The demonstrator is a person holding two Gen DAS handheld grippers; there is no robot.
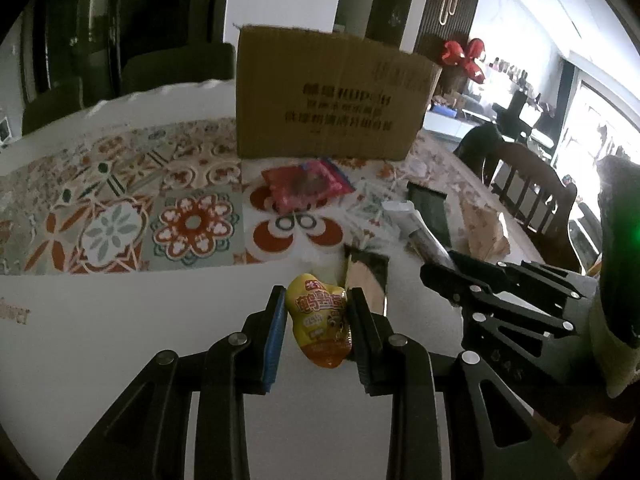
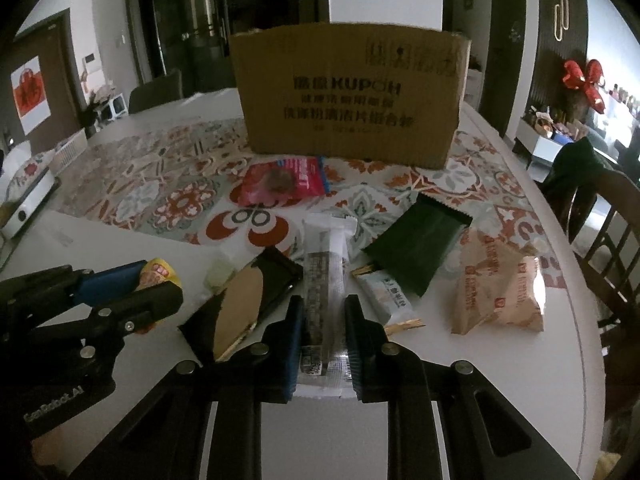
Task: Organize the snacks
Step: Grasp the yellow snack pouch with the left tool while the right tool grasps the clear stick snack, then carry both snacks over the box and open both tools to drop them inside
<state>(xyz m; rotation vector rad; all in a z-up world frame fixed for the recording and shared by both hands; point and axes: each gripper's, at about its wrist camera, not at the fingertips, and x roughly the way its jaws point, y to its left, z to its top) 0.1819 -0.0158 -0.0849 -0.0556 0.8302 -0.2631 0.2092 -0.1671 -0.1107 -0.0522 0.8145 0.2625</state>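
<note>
My left gripper (image 1: 318, 304) is shut on a small yellow snack packet (image 1: 320, 320) just above the white table; it also shows in the right wrist view (image 2: 158, 274). My right gripper (image 2: 323, 308) is shut on a long clear-wrapped dark snack bar (image 2: 325, 280) that lies on the table. A cardboard box (image 2: 348, 96) stands upright at the back. A red snack bag (image 2: 280, 184) lies in front of it. A dark green packet (image 2: 416, 244), a tan bag (image 2: 496, 284), a pale blue bar (image 2: 386, 292) and a black-and-tan packet (image 2: 248, 300) lie around my right gripper.
A patterned tile-print mat (image 1: 120, 208) covers the table's middle. Wooden chairs (image 2: 608, 232) stand at the right edge. A white appliance (image 2: 28, 200) sits at the far left. The table's curved edge (image 2: 580, 320) runs close on the right.
</note>
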